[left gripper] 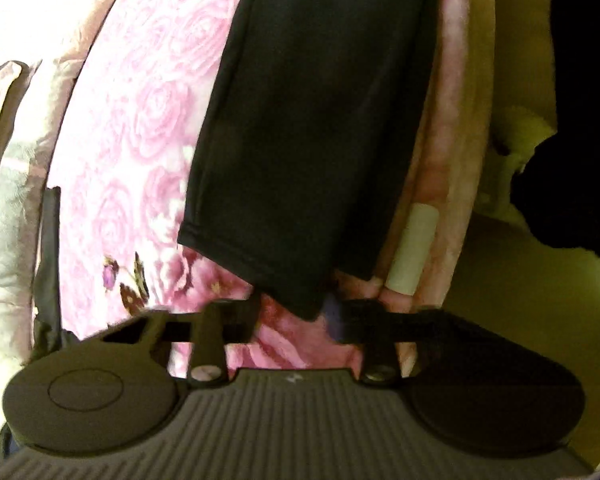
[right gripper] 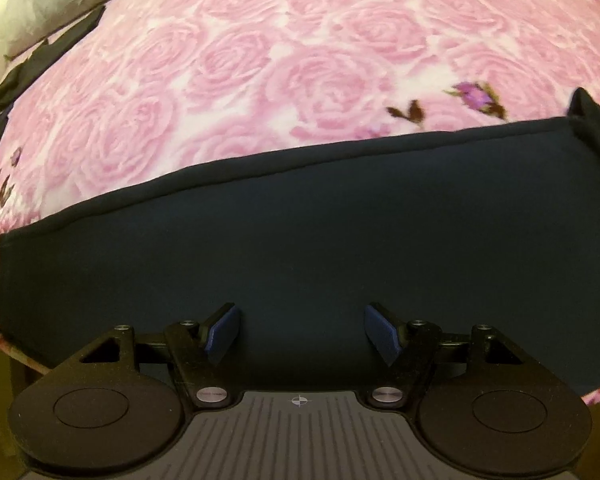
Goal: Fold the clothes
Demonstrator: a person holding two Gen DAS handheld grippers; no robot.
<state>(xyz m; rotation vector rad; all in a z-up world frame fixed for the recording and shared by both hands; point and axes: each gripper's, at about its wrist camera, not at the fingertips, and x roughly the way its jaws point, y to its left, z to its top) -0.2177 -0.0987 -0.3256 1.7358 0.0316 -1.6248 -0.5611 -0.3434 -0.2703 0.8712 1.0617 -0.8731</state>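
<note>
Straddling a hemmed corner of the black garment [left gripper: 300,120], the left gripper [left gripper: 296,316] shows its jaws parted, the cloth between them but, as far as the blurred view tells, not yet pinched. That corner hangs at the edge of the rose-patterned blanket [left gripper: 140,120], probably the easiest place to catch one layer for a fold. The gripper points steeply down at it.

The right gripper [right gripper: 302,332] stands wide open and empty, aimed almost straight down over the middle of the garment, which lies spread flat across the blanket's near side, likely ready to pin or lift it.
</note>
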